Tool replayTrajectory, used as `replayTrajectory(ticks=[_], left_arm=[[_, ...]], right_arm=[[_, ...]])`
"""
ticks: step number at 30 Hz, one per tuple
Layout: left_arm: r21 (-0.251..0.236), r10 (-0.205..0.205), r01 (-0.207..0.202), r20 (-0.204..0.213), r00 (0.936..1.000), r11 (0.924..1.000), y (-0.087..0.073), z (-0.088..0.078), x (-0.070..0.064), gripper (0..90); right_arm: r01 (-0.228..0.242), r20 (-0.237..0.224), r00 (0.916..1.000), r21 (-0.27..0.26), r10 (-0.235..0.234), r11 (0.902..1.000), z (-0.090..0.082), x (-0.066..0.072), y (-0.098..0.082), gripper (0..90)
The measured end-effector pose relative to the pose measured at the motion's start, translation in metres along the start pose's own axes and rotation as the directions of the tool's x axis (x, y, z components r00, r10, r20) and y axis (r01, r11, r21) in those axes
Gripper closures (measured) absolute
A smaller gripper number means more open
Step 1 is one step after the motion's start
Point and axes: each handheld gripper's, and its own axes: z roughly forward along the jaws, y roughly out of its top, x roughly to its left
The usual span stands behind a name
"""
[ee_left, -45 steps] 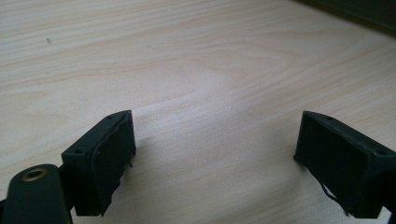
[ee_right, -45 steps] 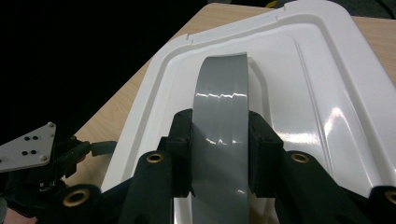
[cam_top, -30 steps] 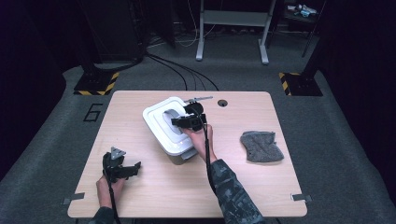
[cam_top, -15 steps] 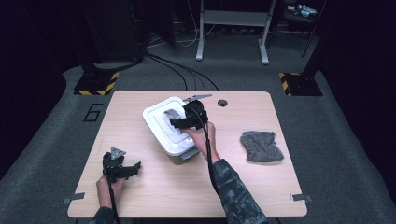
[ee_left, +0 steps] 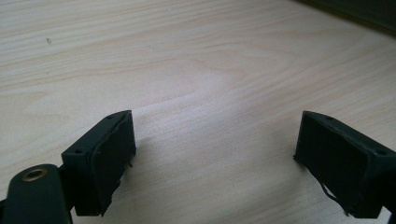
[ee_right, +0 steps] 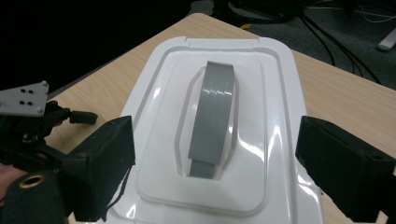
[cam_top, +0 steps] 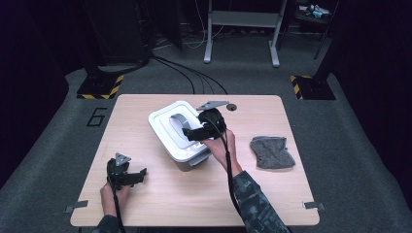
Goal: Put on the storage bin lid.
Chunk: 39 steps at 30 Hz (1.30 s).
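Two grippers work over one pale wooden bench (cam_top: 160, 204). At about eight o'clock on it, the left gripper (cam_top: 127, 175) rests low by the near edge, its jaws spread wide over bare wood with nothing between them. Near the centre stands the white lidded box (cam_top: 177, 133), its lid seated flat and its grey handle (ee_right: 213, 116) lying down in the recess. Just past it, toward one o'clock of the box, the right gripper (cam_top: 194, 133) hangs above the lid; its jaws have just been opening and now stand wide either side of the handle, touching nothing. At three o'clock a grey cloth (cam_top: 272, 151) lies apart. Judging by this, the lid looks set and released; the cloth may be what remains.
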Motion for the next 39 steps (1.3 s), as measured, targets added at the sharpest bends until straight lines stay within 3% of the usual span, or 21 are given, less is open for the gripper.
replayTrajectory(ticks=[7,12,20,31,39], left_arm=[[0.000,0.001,-0.001,0.000,1.0000,1.0000,0.000,0.000,0.000,11.6],[0.000,0.000,0.000,0.000,1.0000,1.0000,0.000,0.000,0.000,11.6],[-0.001,0.000,0.000,-0.001,1.0000,1.0000,0.000,0.000,0.000,11.6],[0.004,0.000,0.000,0.002,1.0000,1.0000,0.000,0.000,0.000,11.6],[-0.001,-0.002,0.002,0.001,1.0000,1.0000,0.000,0.000,0.000,11.6]], right_arm=[[0.055,0.027,0.9982,0.001,-0.055,0.9985,-0.020,0.000,-0.012,9.4],[0.063,0.053,0.9967,-0.005,-0.063,0.9980,-0.036,-0.003,-0.029,9.3],[0.076,0.117,0.9901,0.007,-0.077,0.9971,-0.059,-0.015,-0.069,8.8],[0.012,0.167,0.9857,0.064,-0.022,0.9979,-0.066,-0.040,-0.141,6.7],[-0.057,0.193,0.9808,0.132,0.031,0.9897,-0.058,-0.053,-0.194,6.0]])
